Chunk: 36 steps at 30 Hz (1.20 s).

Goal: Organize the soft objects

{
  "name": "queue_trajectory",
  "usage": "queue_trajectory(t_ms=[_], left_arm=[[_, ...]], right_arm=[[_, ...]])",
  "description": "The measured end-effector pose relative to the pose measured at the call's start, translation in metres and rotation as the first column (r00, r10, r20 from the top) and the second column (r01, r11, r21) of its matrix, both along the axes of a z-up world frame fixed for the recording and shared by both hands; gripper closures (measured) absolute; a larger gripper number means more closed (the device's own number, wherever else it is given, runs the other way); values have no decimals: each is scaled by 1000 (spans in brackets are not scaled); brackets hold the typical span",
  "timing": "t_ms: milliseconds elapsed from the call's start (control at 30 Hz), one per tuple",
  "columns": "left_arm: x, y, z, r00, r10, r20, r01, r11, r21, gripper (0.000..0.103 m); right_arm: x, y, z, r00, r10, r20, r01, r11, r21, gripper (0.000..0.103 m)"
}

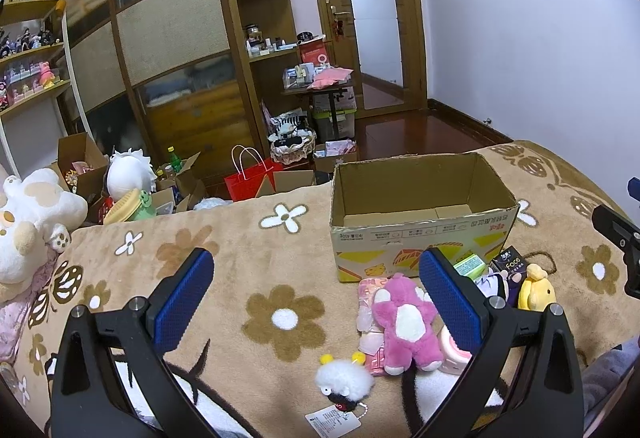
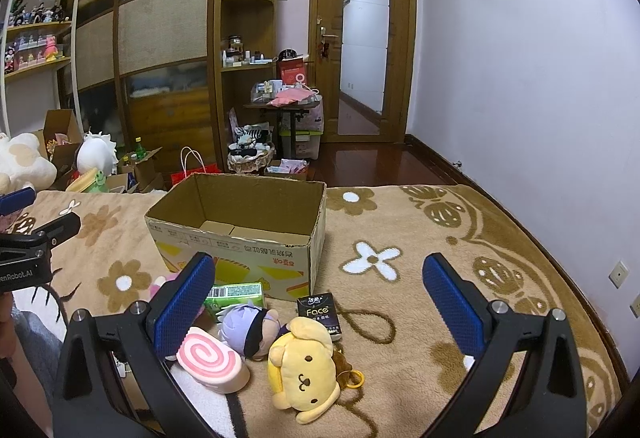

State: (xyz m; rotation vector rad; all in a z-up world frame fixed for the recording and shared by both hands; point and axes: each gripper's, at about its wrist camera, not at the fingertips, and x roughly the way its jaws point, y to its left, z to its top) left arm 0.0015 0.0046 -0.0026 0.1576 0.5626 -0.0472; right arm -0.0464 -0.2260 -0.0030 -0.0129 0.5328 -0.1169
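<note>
Open cardboard box (image 2: 240,238) sits upright on the flowered blanket (image 2: 400,298), flaps off, interior empty. Just in front of it lie the soft items: pink plush bear (image 1: 406,322) on its back atop pink packets, white fuzzy sheep charm (image 1: 344,382) nearer the camera, yellow dog plush (image 2: 304,366) face-up, purple-haired doll (image 2: 250,328) on its side touching it, pink-swirl roll cushion (image 2: 212,362) beside the doll. A green tissue pack (image 2: 236,296) and black "Face" tissue pack (image 2: 320,314) lie between plushes and box.

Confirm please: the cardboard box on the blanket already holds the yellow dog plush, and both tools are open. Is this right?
Not quite. The cardboard box is empty; the yellow dog plush lies on the blanket in front of it, as the right wrist view shows. Both the left tool and the right tool are open.
</note>
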Motion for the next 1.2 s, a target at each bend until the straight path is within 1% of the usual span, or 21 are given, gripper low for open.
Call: queue_trajectory(t_ms=[1200], left_arm=[[-1, 0, -2, 1000, -7, -18, 7, 1000, 4, 1]], right_arm=[[0, 1, -1, 1000, 1, -3, -1, 1000, -2, 0]])
